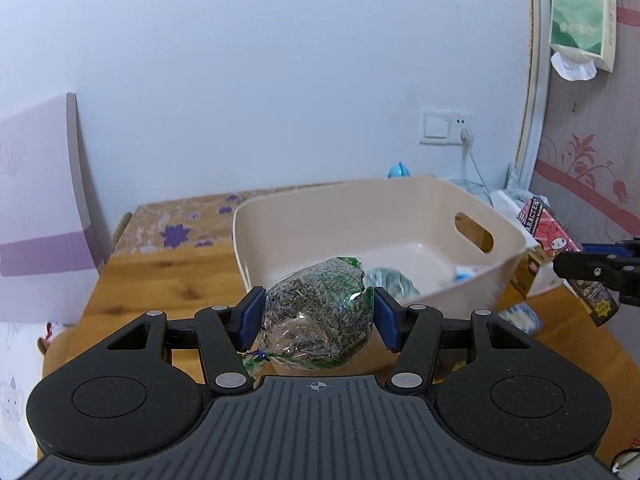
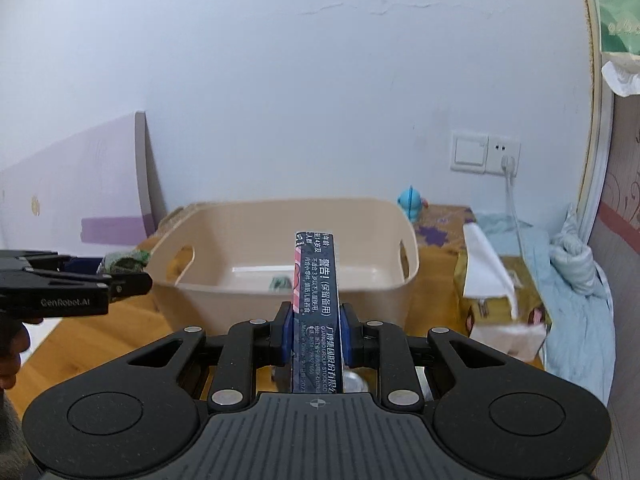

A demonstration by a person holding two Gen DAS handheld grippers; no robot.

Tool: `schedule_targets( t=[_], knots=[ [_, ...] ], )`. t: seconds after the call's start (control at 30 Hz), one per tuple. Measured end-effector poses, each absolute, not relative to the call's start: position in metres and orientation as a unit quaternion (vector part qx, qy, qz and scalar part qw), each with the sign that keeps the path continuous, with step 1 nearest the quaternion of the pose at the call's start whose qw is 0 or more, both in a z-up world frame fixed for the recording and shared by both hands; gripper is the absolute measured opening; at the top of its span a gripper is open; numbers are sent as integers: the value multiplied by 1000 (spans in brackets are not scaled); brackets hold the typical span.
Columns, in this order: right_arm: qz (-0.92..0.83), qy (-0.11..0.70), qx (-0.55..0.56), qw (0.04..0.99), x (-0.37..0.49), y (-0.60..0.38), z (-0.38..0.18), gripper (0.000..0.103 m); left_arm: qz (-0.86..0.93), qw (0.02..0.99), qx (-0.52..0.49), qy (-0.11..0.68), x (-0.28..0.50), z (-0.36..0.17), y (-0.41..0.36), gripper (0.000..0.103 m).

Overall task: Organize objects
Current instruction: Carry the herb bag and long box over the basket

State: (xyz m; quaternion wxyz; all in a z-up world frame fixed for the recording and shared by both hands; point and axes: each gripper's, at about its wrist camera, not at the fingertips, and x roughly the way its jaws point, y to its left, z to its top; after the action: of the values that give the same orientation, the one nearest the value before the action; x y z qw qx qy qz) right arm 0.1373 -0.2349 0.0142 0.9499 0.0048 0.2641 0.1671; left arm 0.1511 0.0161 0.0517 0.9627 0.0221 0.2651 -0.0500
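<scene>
Left wrist view: the left tool (image 1: pixel 316 322) is clamped on a clear bag of dark seeds (image 1: pixel 320 316), both blue pads pressing its sides, the bag held above the wooden bench (image 1: pixel 160 280); the bag's lower end is hidden behind the tool's body; the beige bin (image 1: pixel 360 220) stands at twelve o'clock from the bag, its near wall partly covered by it; inside the bin something pale and crumpled (image 1: pixel 390 282) and a blue scrap show only in part, too hidden to name; at three o'clock the right tool (image 1: pixel 576 268) enters from the frame's edge, mostly cut off, holding a patterned flat box (image 1: pixel 560 248) whose lower end blurs; a small blue toy (image 1: pixel 399 170) peeps over the bin's far rim; a tissue pack (image 1: pixel 580 16) hangs at one o'clock, cut by the edge.

Right wrist view: the right tool (image 2: pixel 316 332) is closed tight on the flat box (image 2: pixel 318 300), held edge-on and upright, its printed spine toward the camera and its faces hidden; the bin (image 2: pixel 280 216) lies just beyond at twelve o'clock, the box covering part of its floor; at nine o'clock the left tool (image 2: pixel 132 282) reaches in with the bag (image 2: pixel 124 262) barely visible behind it; a tissue box (image 2: pixel 500 292) stands on the bench at three o'clock beside the bin; a light blue cloth (image 2: pixel 576 280) lies past it.
</scene>
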Motion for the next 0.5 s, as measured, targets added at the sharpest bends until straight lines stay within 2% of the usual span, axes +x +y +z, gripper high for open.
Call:
schedule_targets(
  t=[0.5],
  knots=[
    [176, 255, 15, 951, 188, -234, 31, 23, -43, 961, 15, 272, 211, 56, 17, 58]
  ],
)
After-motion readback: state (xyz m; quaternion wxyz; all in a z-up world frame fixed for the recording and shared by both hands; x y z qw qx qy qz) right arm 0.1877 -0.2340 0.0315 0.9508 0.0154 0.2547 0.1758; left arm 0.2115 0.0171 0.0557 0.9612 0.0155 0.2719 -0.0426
